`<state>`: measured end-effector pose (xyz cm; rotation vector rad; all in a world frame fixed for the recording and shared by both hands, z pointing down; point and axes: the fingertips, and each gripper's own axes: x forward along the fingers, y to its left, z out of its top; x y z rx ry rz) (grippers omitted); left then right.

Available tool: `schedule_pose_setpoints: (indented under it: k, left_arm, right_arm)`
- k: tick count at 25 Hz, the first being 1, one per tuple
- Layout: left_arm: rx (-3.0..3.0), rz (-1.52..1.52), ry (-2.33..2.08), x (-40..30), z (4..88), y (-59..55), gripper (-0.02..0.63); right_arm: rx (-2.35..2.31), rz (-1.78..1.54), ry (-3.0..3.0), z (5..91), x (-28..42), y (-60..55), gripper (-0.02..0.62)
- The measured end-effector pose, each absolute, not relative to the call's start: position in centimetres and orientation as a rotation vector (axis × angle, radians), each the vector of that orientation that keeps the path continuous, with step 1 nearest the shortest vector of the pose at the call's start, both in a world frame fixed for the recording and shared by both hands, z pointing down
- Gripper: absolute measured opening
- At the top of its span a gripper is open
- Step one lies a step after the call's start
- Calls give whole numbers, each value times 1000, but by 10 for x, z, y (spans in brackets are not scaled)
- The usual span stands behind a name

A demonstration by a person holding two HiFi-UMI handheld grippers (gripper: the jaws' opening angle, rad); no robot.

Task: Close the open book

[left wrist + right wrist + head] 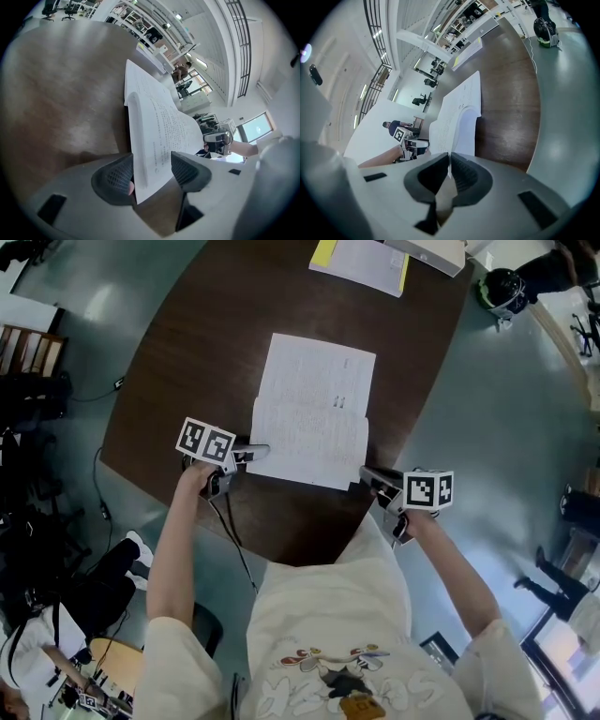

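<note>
An open book (314, 413) with white printed pages lies on the dark brown table (216, 324). My left gripper (255, 453) is at the book's near left corner. In the left gripper view the book (159, 122) has that corner between the spread jaws of my left gripper (152, 174), which is open; a gap shows beside the right pad. My right gripper (367, 474) is at the near right corner. In the right gripper view the book (461, 112) has a thin page edge pinched between the pads of my right gripper (450, 173).
Loose papers with a yellow sheet (361, 261) and a white box (427, 251) lie at the table's far edge. The table's near edge runs just below the book. A dark helmet-like object (502, 289) sits on the floor at right. Cables trail on the left.
</note>
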<state>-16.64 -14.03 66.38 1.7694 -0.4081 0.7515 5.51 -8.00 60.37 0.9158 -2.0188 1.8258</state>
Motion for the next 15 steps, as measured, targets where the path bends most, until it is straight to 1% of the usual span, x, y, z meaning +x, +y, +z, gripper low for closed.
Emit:
schedule_pose_setpoints:
  k: [4,5,7,8,9,15]
  left_arm:
    - [1737,688,-408,-170,660,-139,242]
    - [1731,674,-413,-172,660,-139,224]
    - [1720,650,-426,-175,659,-139,144]
    - [1715,634,-430,-176,657,-140,116]
    - [1710,616,-433,-178,655,-141,102]
    - [1698,519,-437,-180,641,-147,70]
  right_arm:
    - [920,1821,-2018,605,55,-79,26]
    - [921,1822,-2015,606,55,-78,26]
    - [925,1827,-2009,608,57,-77,26]
    - [926,1829,-2006,609,57,-76,26]
    - [927,1832,-2006,609,57,-76,26]
    - [929,1819,-2013,607,56,-76,32]
